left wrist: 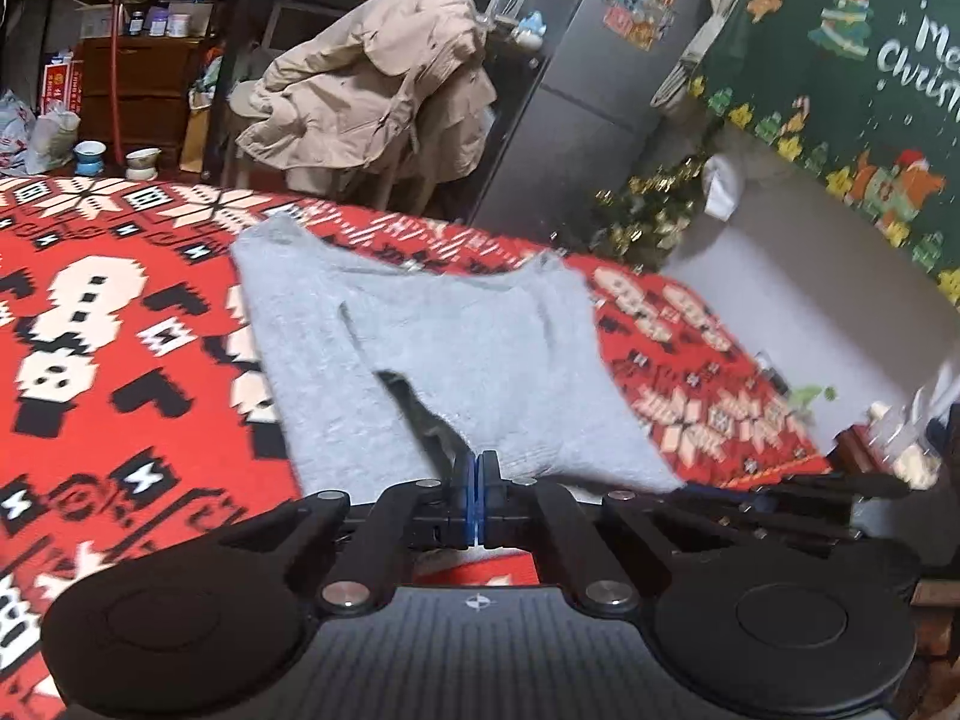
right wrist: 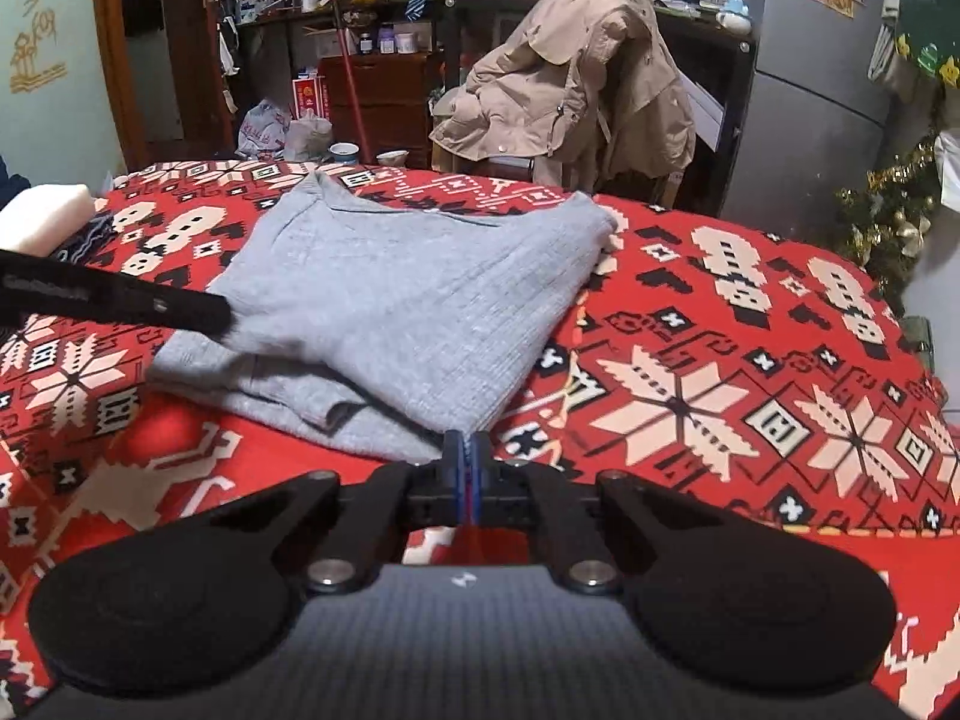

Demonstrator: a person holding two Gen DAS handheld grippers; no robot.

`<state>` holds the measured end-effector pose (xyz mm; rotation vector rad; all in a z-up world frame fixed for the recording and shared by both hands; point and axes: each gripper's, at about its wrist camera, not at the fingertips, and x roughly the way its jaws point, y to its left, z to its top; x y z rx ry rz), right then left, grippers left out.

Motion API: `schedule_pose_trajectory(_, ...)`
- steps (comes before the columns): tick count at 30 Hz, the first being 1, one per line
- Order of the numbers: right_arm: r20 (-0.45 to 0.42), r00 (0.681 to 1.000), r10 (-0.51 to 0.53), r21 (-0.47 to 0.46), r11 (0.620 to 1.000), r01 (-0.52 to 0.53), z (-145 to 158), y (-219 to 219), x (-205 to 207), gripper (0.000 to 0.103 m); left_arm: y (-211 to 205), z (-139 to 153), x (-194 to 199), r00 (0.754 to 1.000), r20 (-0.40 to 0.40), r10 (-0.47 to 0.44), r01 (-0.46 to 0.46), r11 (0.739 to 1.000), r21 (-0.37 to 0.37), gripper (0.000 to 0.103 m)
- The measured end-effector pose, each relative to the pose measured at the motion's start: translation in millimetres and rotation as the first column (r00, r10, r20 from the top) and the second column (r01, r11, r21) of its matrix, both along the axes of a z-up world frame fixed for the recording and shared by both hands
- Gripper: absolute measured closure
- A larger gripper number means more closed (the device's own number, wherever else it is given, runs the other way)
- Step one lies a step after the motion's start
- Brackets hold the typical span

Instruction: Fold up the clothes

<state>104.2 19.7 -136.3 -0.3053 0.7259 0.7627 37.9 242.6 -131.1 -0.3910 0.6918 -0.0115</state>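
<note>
Left wrist view: the left tool (left wrist: 478, 468) is seen clenched at the near edge of the grey sweater (left wrist: 420, 348), the pads meeting with, as far as can be judged, a pinch of knit between them. In the right wrist view the right tool (right wrist: 465, 450) is likewise clenched, at the garment's near right corner, where cloth appears to be gripped. The sweater is spread on a table under a red patterned cloth (right wrist: 750, 360), its body laid broadly flat, with a layer already turned over along the near left side. Folding is judged to be partly done: a first fold is in place, while further folds and final squaring remain. A beige coat (right wrist: 564, 72) is draped over a chair behind, untouched.
</note>
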Motion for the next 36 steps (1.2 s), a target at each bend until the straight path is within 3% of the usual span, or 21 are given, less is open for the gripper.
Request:
schedule_pose_trajectory(4,-0.031,0.999,0.011,-0.022,1.000,-0.012,-9,1,2,0.101,-2,-10,2,0.999,-0.045,-0.017,0.017,1.000,0.004,0.101)
schedule_pose_trajectory(5,-0.032,0.999,0.012,-0.024,1.000,-0.013,-10,1,1,0.101,-3,-10,2,0.999,-0.048,-0.016,0.017,1.000,0.015,0.094)
schedule_pose_trajectory(13,-0.084,0.996,-0.041,0.070,0.996,0.047,-1,-21,13,0.098,21,11,8,0.999,0.052,0.006,-0.005,1.000,-0.019,0.078)
schedule_pose_trajectory(15,-0.086,0.994,-0.061,0.093,0.993,0.069,4,-26,20,0.093,29,13,24,0.999,0.053,0.011,-0.011,1.000,0.009,0.078)
schedule_pose_trajectory(23,-0.062,0.995,-0.072,0.111,0.991,0.079,8,-12,60,0.093,53,6,93,1.000,0.011,0.003,-0.004,0.995,0.096,0.081)
schedule_pose_trajectory(31,-0.038,0.998,-0.059,0.153,0.986,0.064,15,18,107,0.093,55,-13,109,0.998,-0.047,-0.038,0.043,0.994,0.099,0.080)
schedule_pose_trajectory(33,-0.035,0.998,-0.055,0.165,0.984,0.060,18,25,118,0.093,56,-13,106,0.999,-0.039,-0.018,0.022,0.995,0.095,0.099)
schedule_pose_trajectory(36,-0.037,0.999,-0.040,0.183,0.982,0.046,20,36,133,0.093,57,-9,101,1.000,-0.015,0.018,-0.017,0.996,0.092,0.099)
